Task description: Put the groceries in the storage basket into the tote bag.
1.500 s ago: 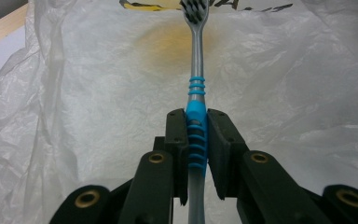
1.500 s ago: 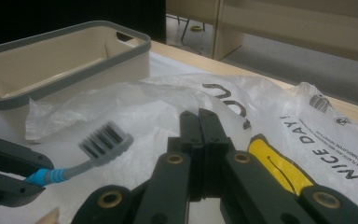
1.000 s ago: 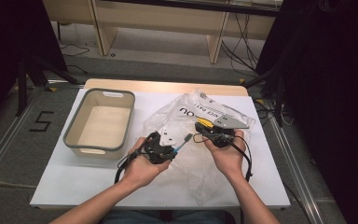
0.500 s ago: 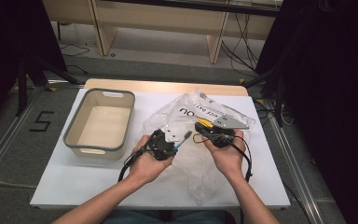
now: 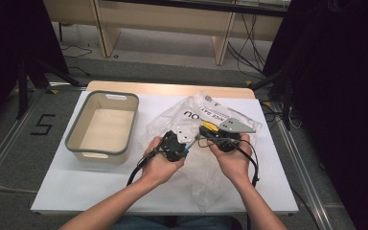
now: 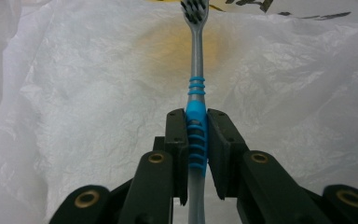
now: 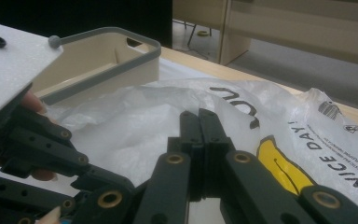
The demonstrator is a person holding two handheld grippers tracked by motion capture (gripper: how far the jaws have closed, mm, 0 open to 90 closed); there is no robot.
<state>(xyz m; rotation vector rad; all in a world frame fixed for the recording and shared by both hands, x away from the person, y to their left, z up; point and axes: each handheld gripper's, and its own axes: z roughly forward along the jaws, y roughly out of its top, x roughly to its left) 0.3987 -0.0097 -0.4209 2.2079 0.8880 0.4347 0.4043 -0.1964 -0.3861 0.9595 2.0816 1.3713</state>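
The left gripper point(image 6: 196, 140) clamped the toothbrush point(image 6: 196, 88) by its blue grip, its long axis pointing bristles-first right toward the bag point(image 5: 196, 120), whose film the right gripper point(image 7: 199, 135), just beside it, pinched between clenched jaws.

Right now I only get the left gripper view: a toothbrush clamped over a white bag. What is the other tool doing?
Observer: The right tool is shut, tips against the plastic bag; whether it pinches film is unclear.
Operator: Anything beside the bag?
Observer: A beige bin with a grey rim stands to its left.
Operator: Where does the brush aim?
Observer: The toothbrush head points toward the right tool.
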